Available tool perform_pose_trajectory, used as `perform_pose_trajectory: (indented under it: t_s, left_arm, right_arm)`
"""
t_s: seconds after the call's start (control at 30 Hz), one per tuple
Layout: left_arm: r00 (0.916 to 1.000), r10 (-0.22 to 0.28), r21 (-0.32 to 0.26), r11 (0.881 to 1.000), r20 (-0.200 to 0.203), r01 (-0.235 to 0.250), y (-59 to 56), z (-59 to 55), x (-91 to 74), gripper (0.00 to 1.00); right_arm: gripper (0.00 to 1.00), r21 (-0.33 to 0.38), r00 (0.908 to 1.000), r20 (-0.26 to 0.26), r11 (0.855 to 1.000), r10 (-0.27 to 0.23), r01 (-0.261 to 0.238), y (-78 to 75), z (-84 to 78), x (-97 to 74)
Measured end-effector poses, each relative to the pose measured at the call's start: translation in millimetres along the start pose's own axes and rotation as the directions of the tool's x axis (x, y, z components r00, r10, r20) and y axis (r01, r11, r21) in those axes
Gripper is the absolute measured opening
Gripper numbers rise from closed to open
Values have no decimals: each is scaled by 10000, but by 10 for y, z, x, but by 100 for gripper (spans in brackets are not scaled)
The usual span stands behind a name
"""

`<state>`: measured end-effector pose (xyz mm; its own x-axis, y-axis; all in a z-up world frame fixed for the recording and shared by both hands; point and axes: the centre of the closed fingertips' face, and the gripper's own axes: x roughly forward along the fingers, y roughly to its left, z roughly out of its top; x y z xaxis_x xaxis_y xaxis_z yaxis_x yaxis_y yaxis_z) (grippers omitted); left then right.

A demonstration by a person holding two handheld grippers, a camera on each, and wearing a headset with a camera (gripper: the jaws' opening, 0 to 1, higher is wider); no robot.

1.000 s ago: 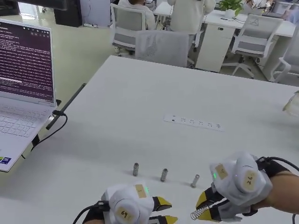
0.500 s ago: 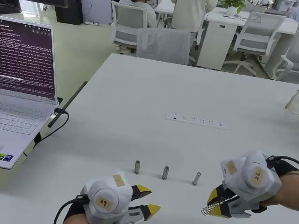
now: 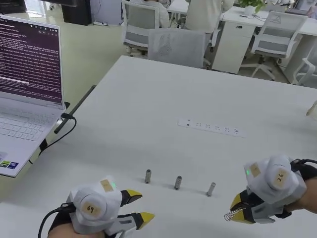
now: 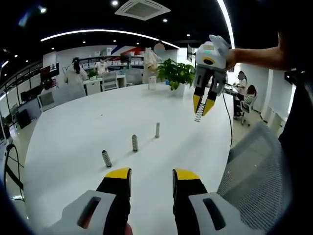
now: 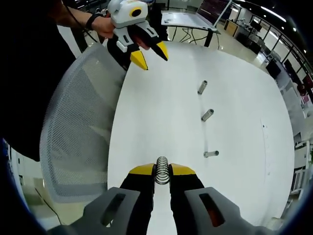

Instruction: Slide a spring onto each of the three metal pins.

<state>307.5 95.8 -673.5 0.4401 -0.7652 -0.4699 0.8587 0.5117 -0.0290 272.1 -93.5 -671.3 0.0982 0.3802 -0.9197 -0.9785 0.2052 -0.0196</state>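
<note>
Table: wide white worktop [image 3: 148, 94] with a matte surface
On the table: open laptop [image 3: 27, 69] at the left edge, flat white power strip [image 3: 212, 127] further back
Behind: grey mesh chair [image 3: 177, 47], white desks [image 3: 230, 44], more office chairs [image 3: 272, 32]
Floor: pale and glossy [image 3: 89, 44]
Ceiling: dark, with curved strip lights [image 4: 98, 32] and a square vent [image 4: 142, 9]
Greenery: leafy potted plant [image 4: 176, 73]

Both tools share one build: a rounded white shell with black jaws capped in yellow. The left gripper [image 3: 142, 205] carries a round tan sticker [image 3: 90, 209] with a handwritten number and a small green light [image 3: 113, 186], and a black cable [image 3: 49, 218] leaves its rear. The right gripper [image 3: 237, 208] bears a tan disc marked 26 [image 3: 280, 177], and a black lead [image 3: 303, 161] runs from its back. In the two gripper views the jaw bases are pale grey with dark slots [image 5: 114, 209]. A black wristband [image 5: 91, 21] circles the left wrist, and the clothing [image 5: 29, 73] is black.
</note>
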Motion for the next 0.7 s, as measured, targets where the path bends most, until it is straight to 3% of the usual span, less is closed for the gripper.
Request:
perform_pose_trajectory:
  t_s: [0.23,0.7]
  left_arm:
    - [9996,256,-115,9996,-128,-257,89,-76,-107,32]
    - [9978,644,-319,9974,-183,-649,222,-123,-229,41]
  right_arm:
    - [8,330,9998,-54,9993,-180,182,-128,-40,-17]
    - [8,836,9991,-207,9958,-358,374,-339,-119,-18]
